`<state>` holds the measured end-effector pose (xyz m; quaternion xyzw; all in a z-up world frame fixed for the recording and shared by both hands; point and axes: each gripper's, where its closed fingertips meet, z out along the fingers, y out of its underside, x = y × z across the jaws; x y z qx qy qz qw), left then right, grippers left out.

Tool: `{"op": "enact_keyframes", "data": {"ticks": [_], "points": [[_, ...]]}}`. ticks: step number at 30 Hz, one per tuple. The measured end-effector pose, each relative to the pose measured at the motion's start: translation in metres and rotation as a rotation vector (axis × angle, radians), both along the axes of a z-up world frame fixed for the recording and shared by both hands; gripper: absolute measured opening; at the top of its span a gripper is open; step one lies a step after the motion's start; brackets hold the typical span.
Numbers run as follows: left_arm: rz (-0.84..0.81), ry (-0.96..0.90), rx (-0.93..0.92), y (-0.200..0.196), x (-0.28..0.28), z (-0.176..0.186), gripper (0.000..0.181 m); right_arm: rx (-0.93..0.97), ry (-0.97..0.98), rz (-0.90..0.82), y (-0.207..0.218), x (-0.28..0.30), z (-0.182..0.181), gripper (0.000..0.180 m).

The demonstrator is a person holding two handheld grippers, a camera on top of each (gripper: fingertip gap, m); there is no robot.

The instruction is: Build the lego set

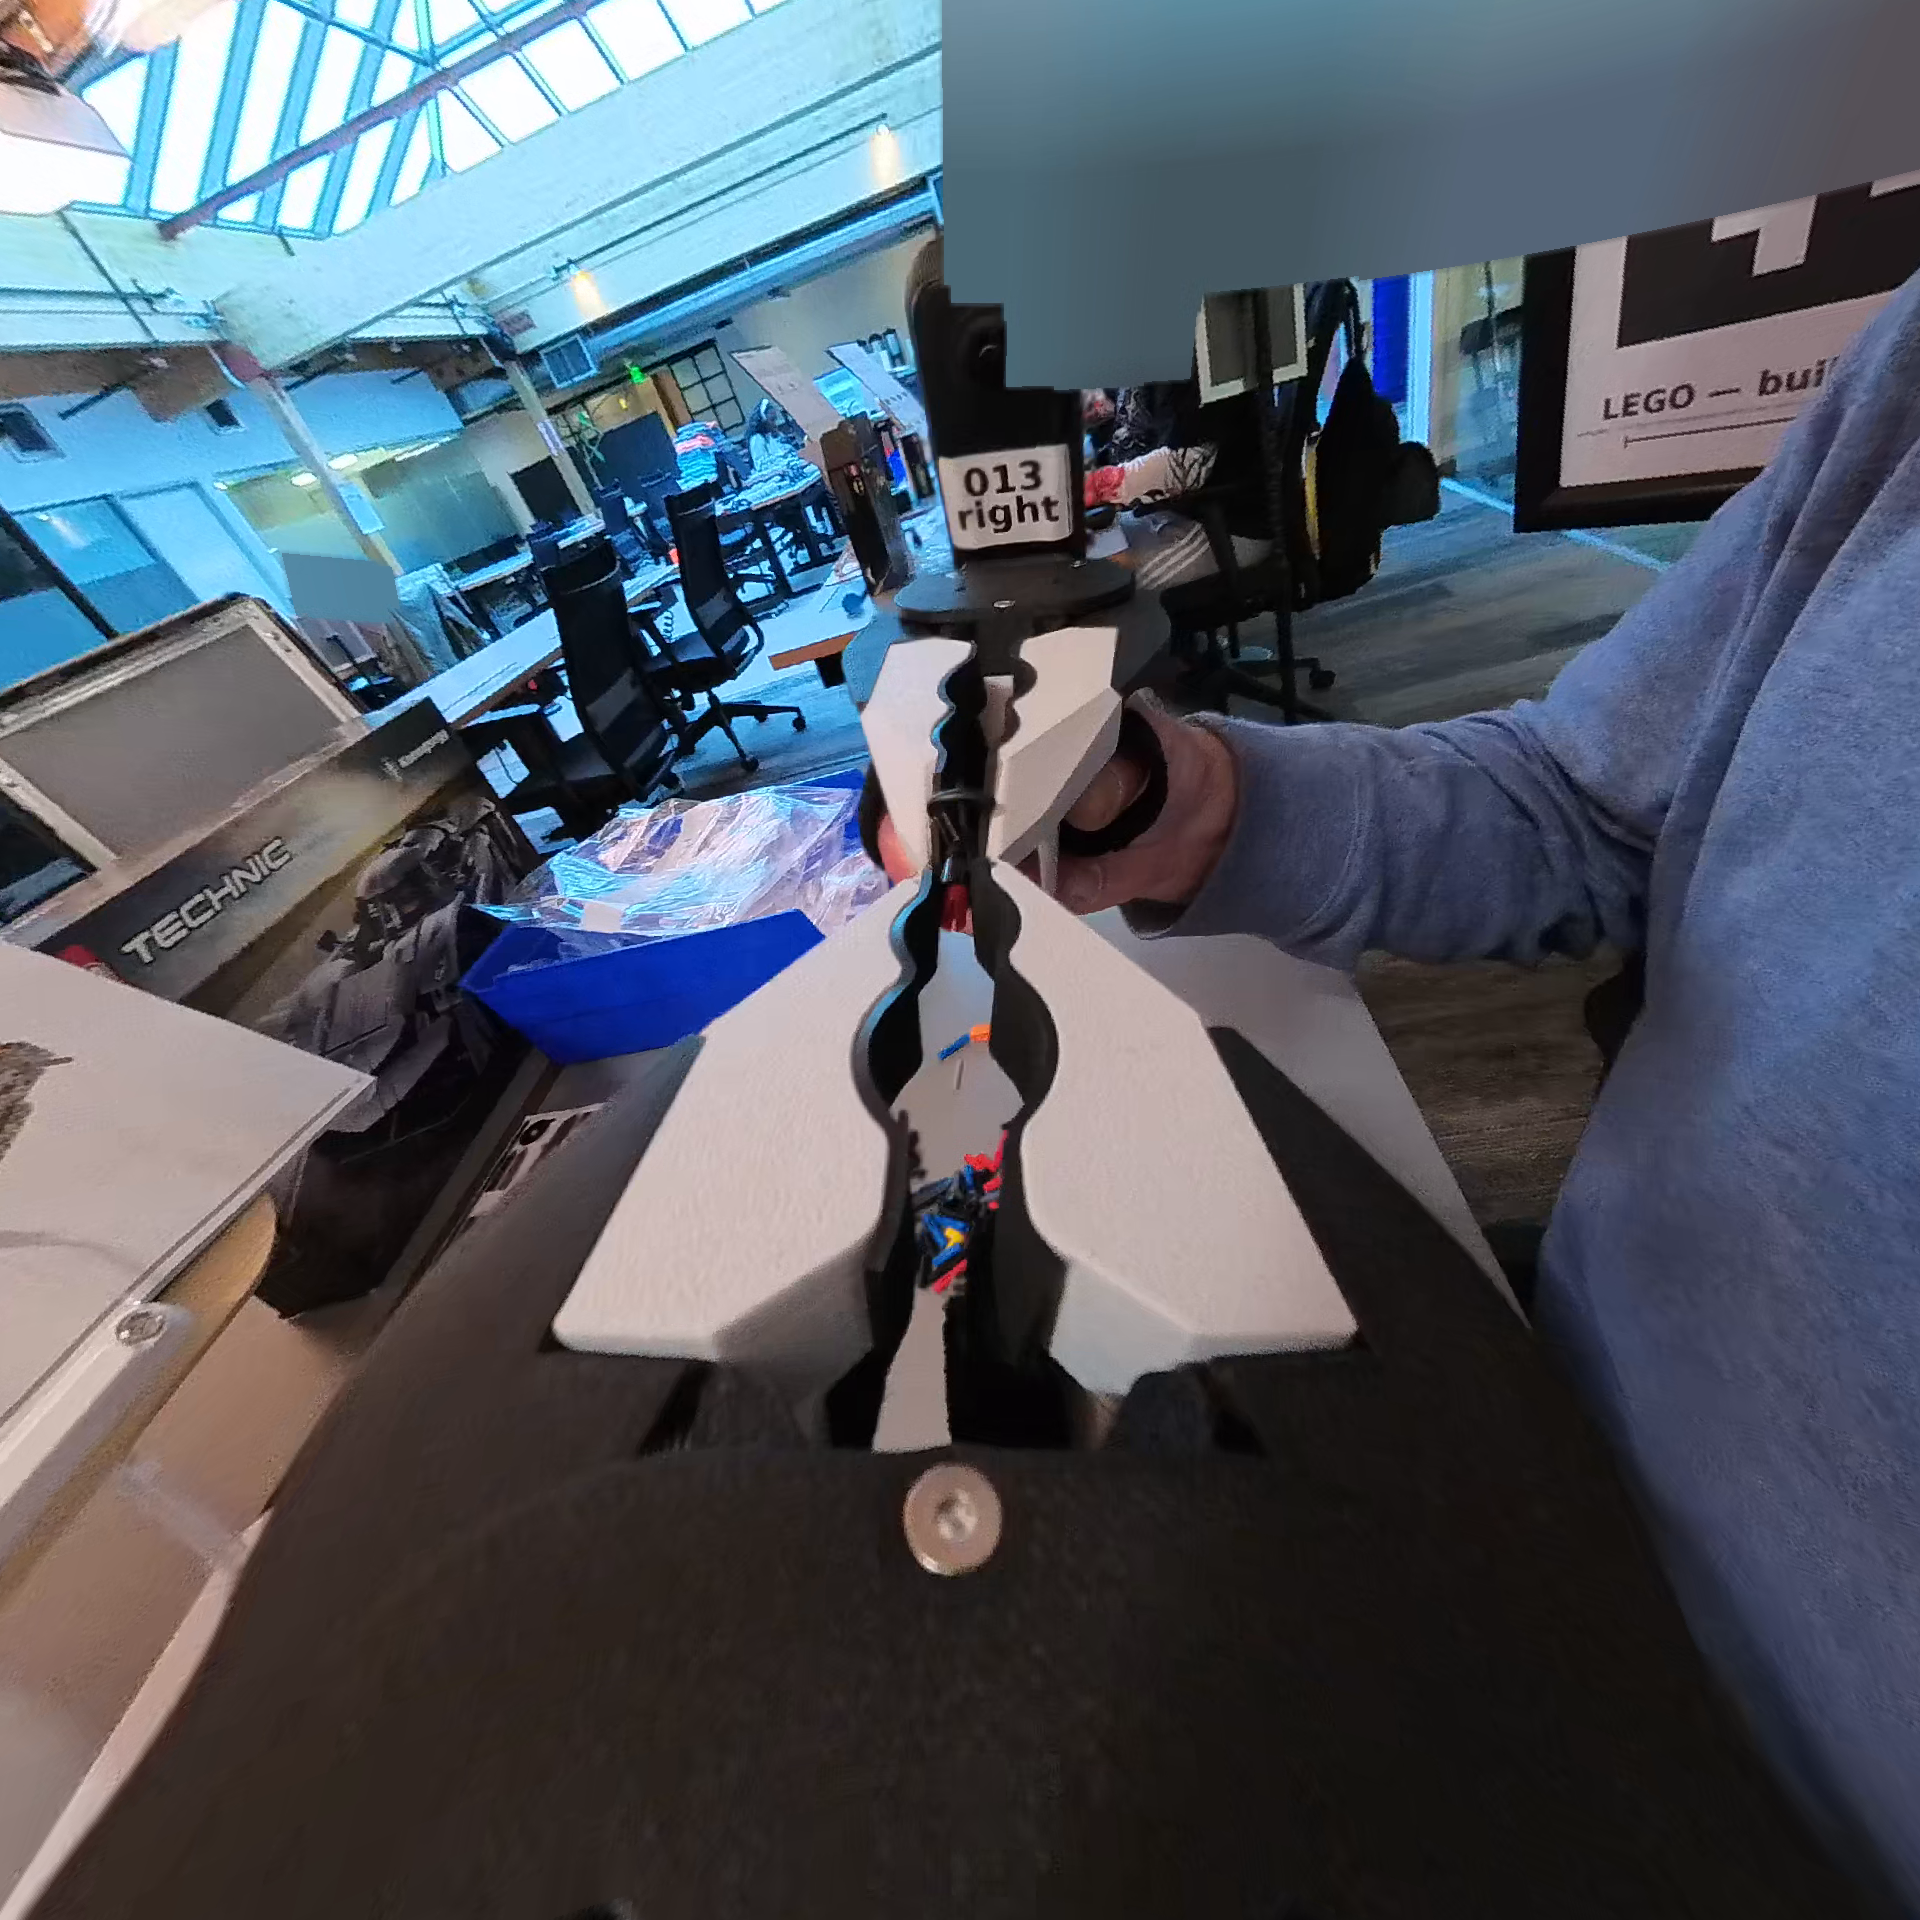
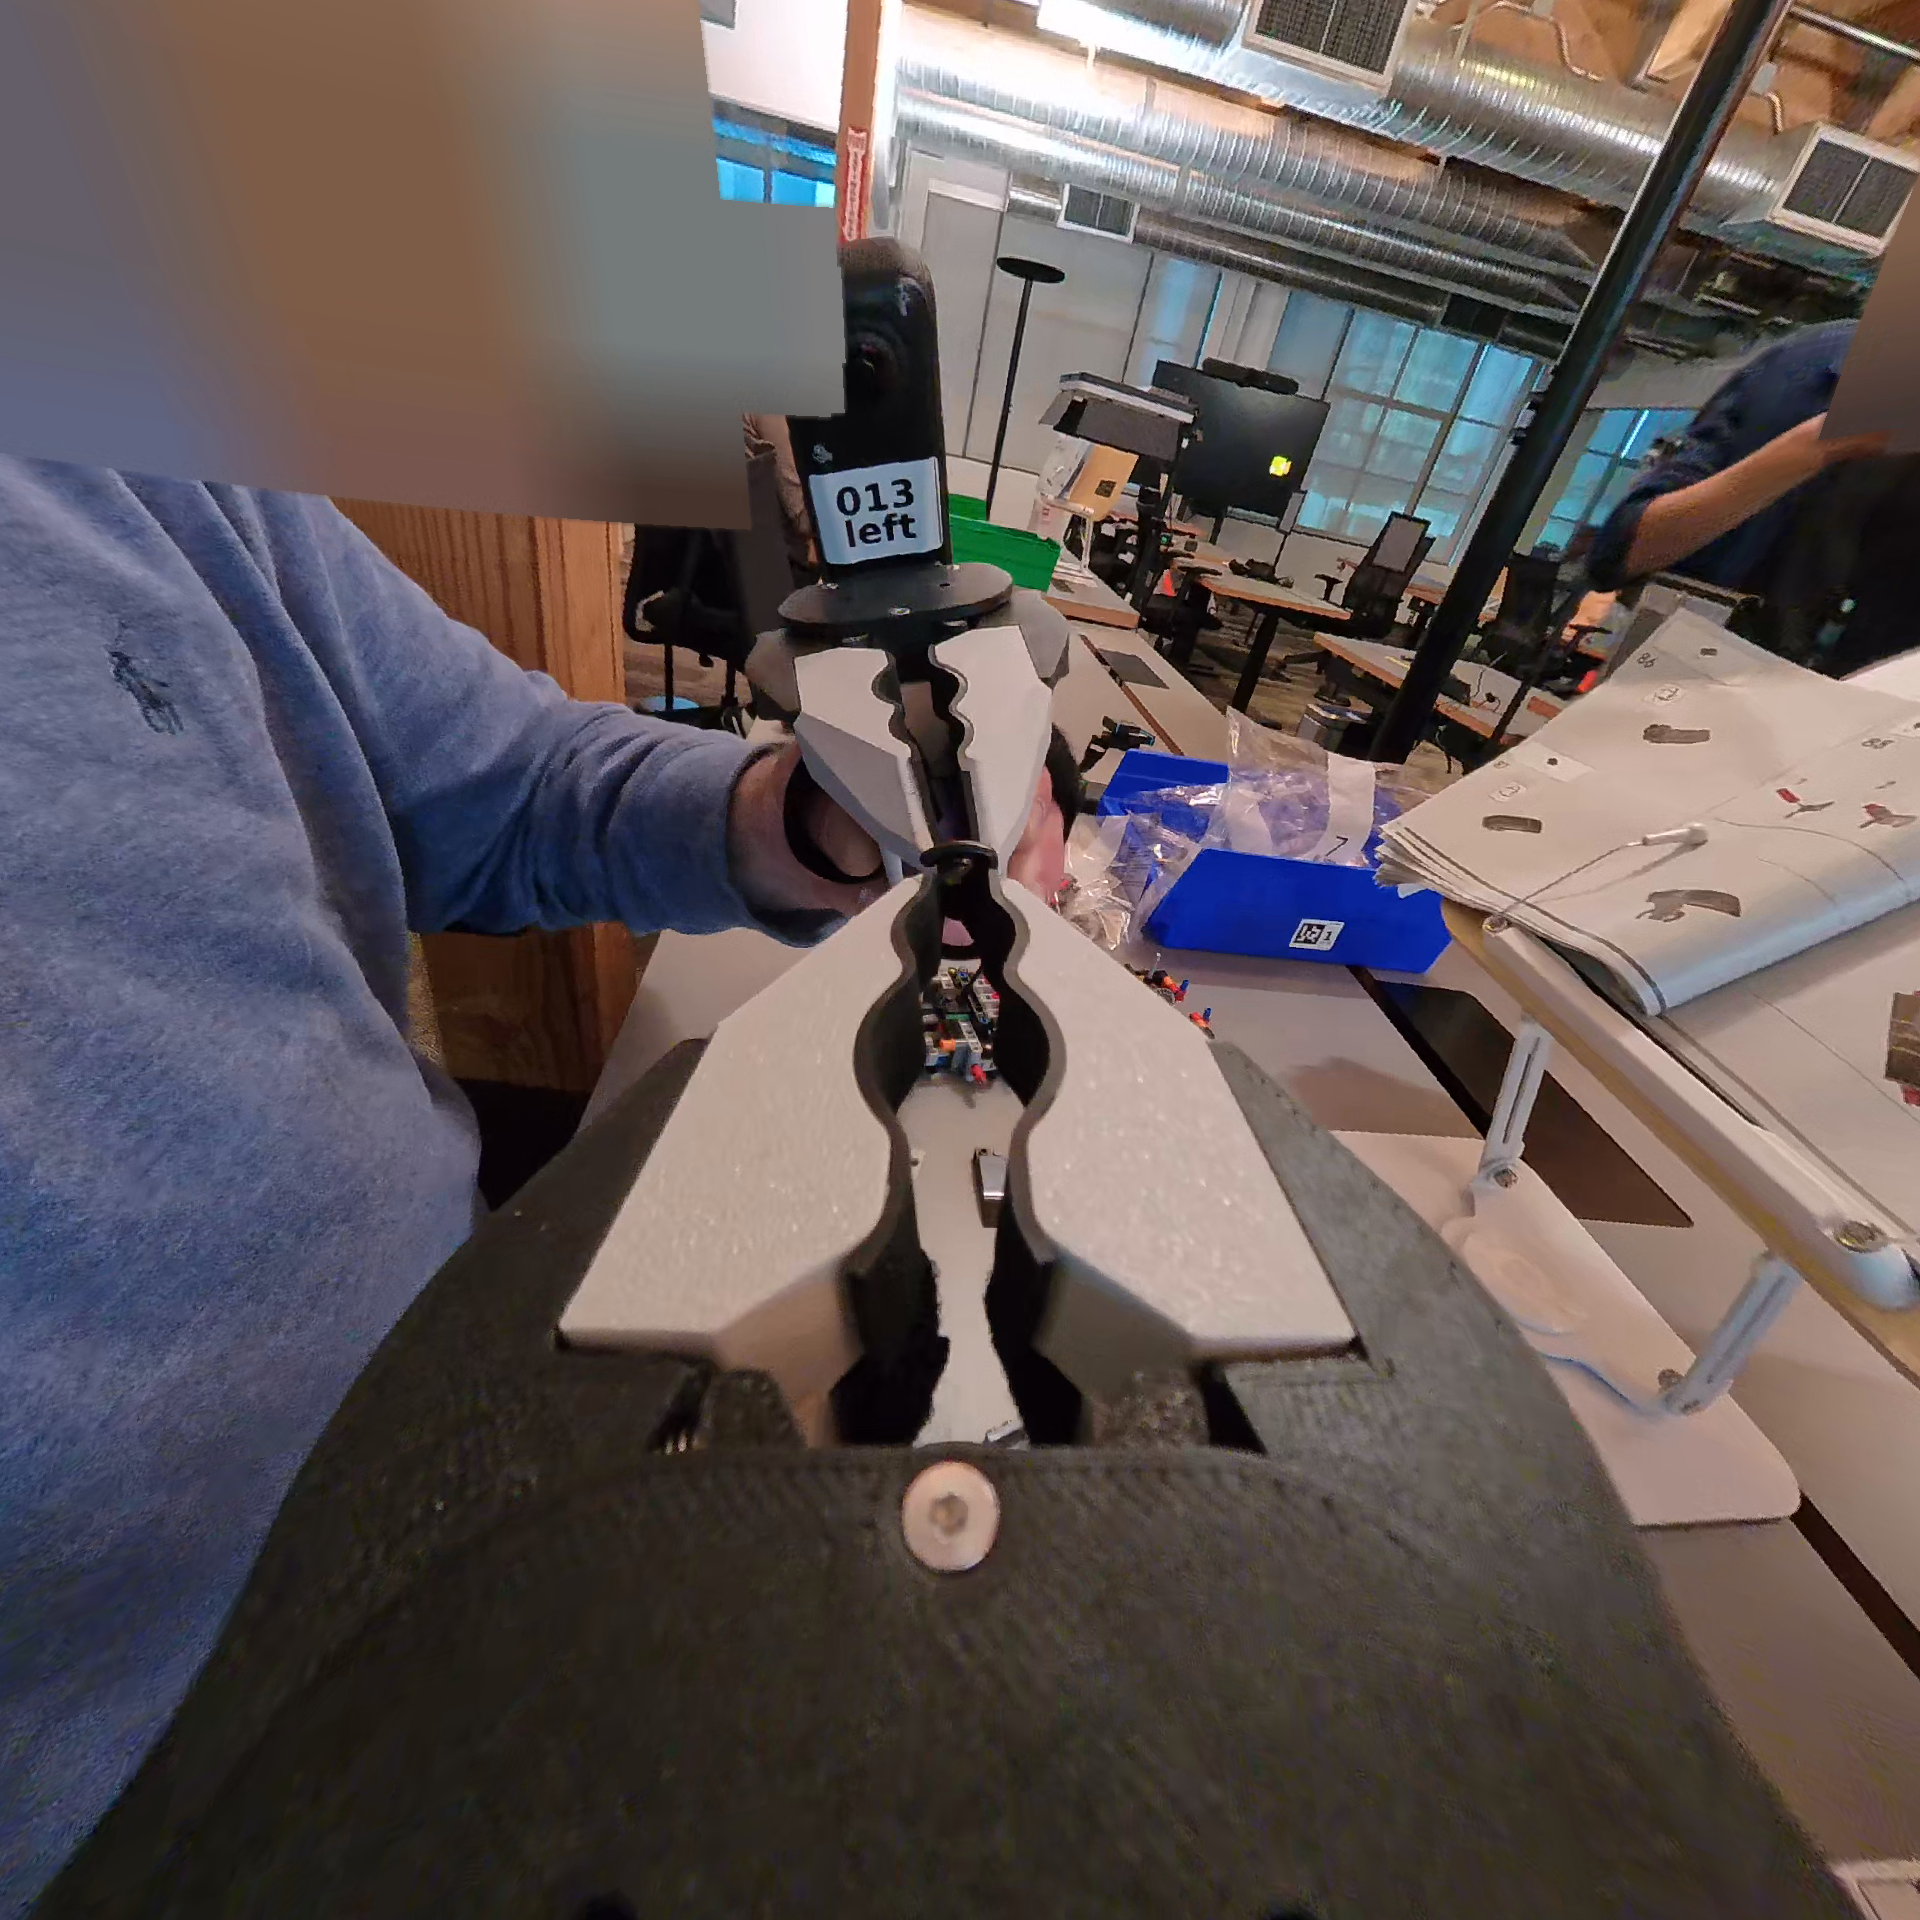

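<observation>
My left gripper (image 1: 951, 899) and my right gripper (image 2: 956, 883) point at each other and meet tip to tip above the table. Both are shut. A small black lego piece (image 2: 956, 855) with a red part (image 1: 951, 906) is pinched where the tips meet. I cannot tell whether it is one piece or two joined ones. The right gripper also shows in the left wrist view (image 1: 961, 831), and the left gripper in the right wrist view (image 2: 940, 821). Below them, a partly built lego model (image 2: 961, 1023) and a pile of small loose pieces (image 1: 956, 1216) lie on the white table.
A blue bin (image 2: 1288, 904) with clear plastic bags (image 1: 707, 852) stands behind the grippers. A dark set box (image 1: 291, 883) is at the left. An instruction booklet (image 2: 1683, 821) lies on a raised stand. A small grey piece (image 2: 992, 1184) is on the table. A person's blue sleeve (image 1: 1455, 831) is close. My left and right fingertips are right by each other.
</observation>
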<state>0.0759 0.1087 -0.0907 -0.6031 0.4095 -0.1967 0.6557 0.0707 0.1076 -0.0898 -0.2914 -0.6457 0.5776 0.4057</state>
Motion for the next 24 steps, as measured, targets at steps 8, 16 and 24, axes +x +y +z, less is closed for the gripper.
{"op": "enact_keyframes", "data": {"ticks": [8,16,24], "points": [[0.074,0.035,0.019,-0.009,-0.02,-0.001,0.006,0.058,-0.022,0.008,-0.011,-0.021,-0.001,0.004],[0.168,0.047,0.046,-0.022,-0.044,0.004,0.013,0.132,-0.017,-0.022,-0.018,-0.036,0.002,0.004],[0.13,-0.17,-0.141,-0.024,-0.06,0.0,0.027,0.432,0.062,-0.179,-0.02,-0.042,0.001,0.004]]}}
